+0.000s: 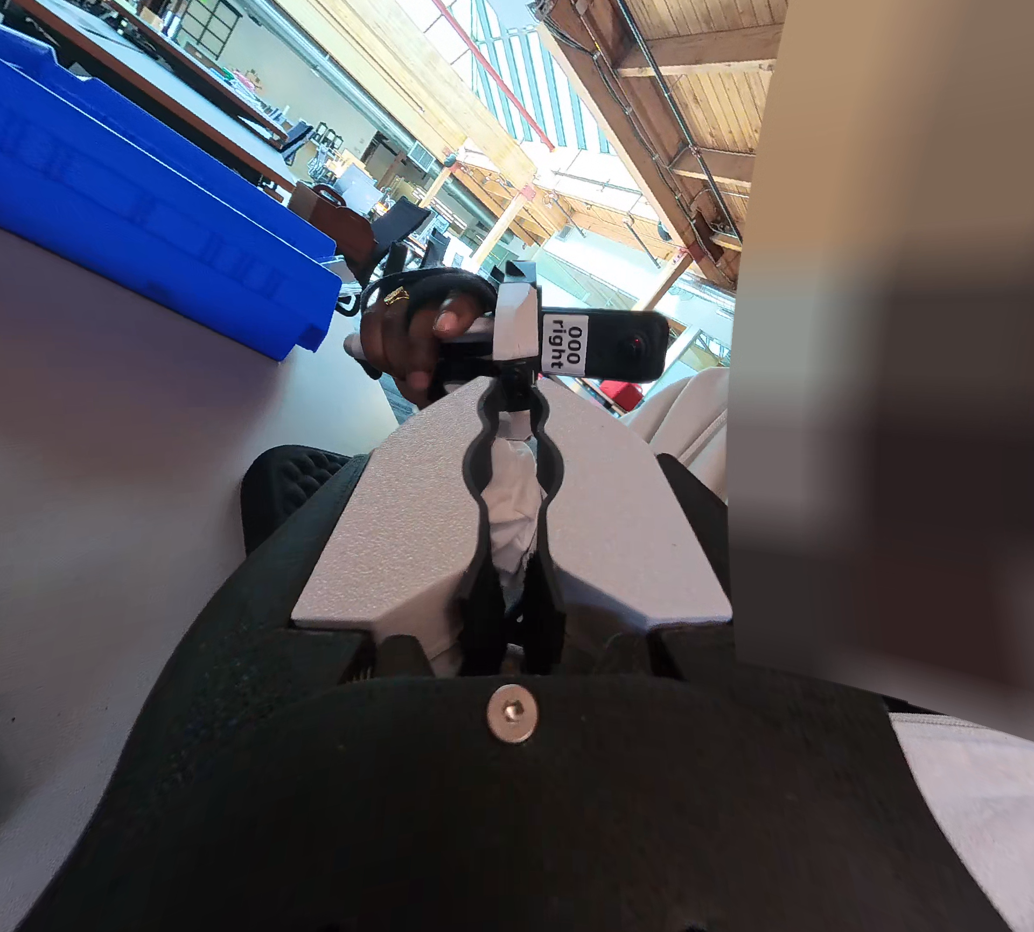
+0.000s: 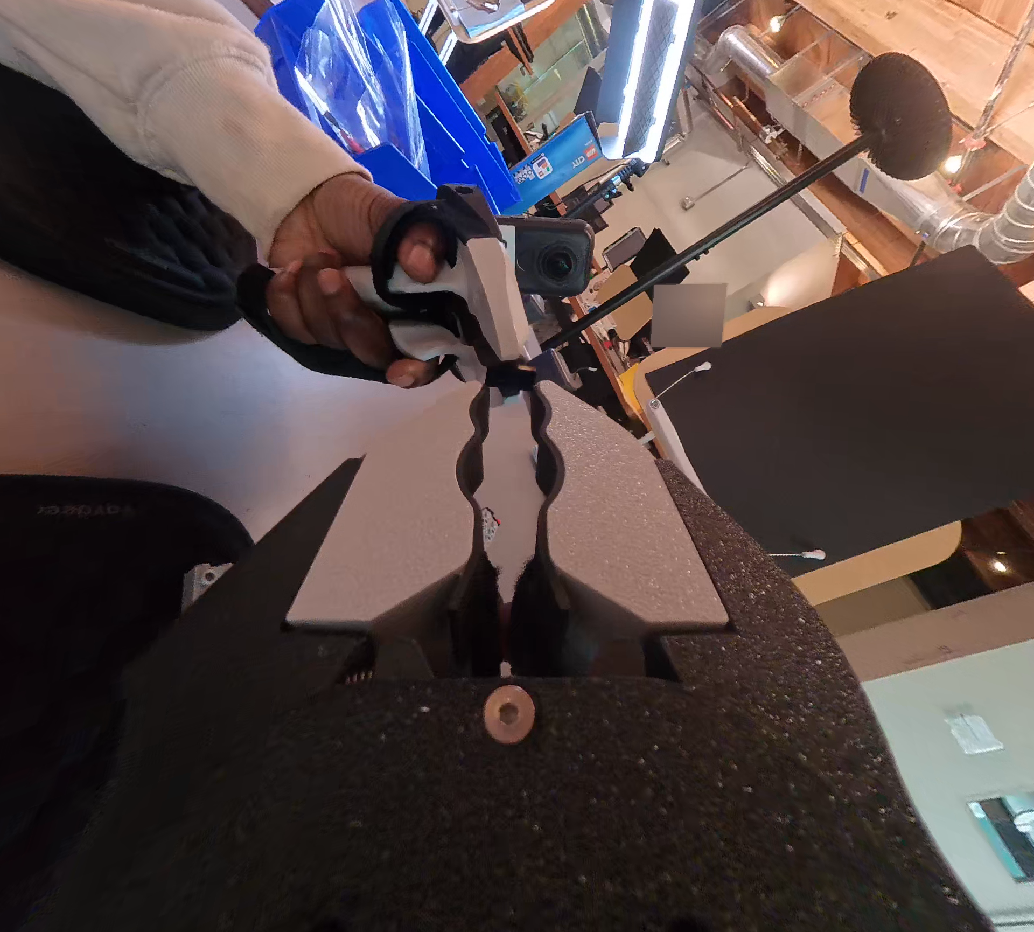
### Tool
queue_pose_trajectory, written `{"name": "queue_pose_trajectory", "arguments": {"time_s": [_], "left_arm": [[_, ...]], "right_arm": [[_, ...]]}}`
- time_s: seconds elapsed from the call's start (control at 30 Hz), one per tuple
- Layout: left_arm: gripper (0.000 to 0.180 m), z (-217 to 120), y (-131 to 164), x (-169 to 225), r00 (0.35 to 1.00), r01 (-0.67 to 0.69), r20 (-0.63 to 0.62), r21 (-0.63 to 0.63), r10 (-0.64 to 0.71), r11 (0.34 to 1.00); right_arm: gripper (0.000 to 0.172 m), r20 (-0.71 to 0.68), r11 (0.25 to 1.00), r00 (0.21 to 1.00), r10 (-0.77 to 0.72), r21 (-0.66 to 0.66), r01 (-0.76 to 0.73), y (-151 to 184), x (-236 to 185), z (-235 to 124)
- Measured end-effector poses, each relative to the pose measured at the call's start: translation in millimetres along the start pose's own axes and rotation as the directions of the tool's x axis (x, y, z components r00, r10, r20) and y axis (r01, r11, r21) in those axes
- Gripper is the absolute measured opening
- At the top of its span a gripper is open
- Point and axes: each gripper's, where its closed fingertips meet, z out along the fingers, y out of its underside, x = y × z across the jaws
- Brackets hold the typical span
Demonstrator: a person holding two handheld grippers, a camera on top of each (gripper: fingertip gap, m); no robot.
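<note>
My left gripper (image 1: 512, 396) is shut on a white crumpled sheet (image 1: 515, 508) that fills the gap between its grey fingers (image 1: 414, 513). My right gripper (image 1: 516, 382) comes in from ahead, held by a hand (image 1: 403, 340), and its black tips meet the sheet's front end at my left tips. In the right wrist view, my right gripper (image 2: 509, 393) stands nearly shut. A thin white sheet with a small printed spot (image 2: 488, 524) runs between its pads. The left gripper (image 2: 506, 378), held by a hand (image 2: 335, 289), meets it tip to tip. Both are above a white table (image 2: 168, 401).
A blue bin (image 1: 140, 188) stands on the table at left. Blue bins (image 2: 447, 121) with clear bags (image 2: 347, 65) sit behind the left hand. A black board (image 2: 839, 429) is at right, a lamp panel (image 2: 643, 65) beyond. A black padded thing (image 1: 291, 480) lies near. The tips of both grippers are at nearly the same place.
</note>
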Motion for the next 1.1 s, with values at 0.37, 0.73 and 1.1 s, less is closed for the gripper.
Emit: {"name": "queue_pose_trajectory", "arguments": {"time_s": [0.37, 0.73, 1.1], "left_arm": [[0.008, -0.1, -0.5, -2.6, 1.0, -0.015, 0.021, 0.007, 0.015, 1.0], [0.036, 2.3, 20.1, -24.3, 0.96, -0.192, 0.174, -0.171, 0.221, 0.966], [0.053, 6.8, 104.4, -71.8, 0.719, -0.356, 0.18, -0.735, 0.672, 0.578]], "right_arm": [[0.018, 0.0, 0.999, 1.0, 0.029, 0.022, -0.029, -2.0, -0.7, 1.7], [0.016, -0.124, 0.987, 0.991, 0.056, -0.145, -0.074, 28.2, 35.2, -20.9], [0.016, -0.838, 0.351, 0.5, 0.218, -0.411, -0.842, 187.6, 109.2, -277.4]]}}
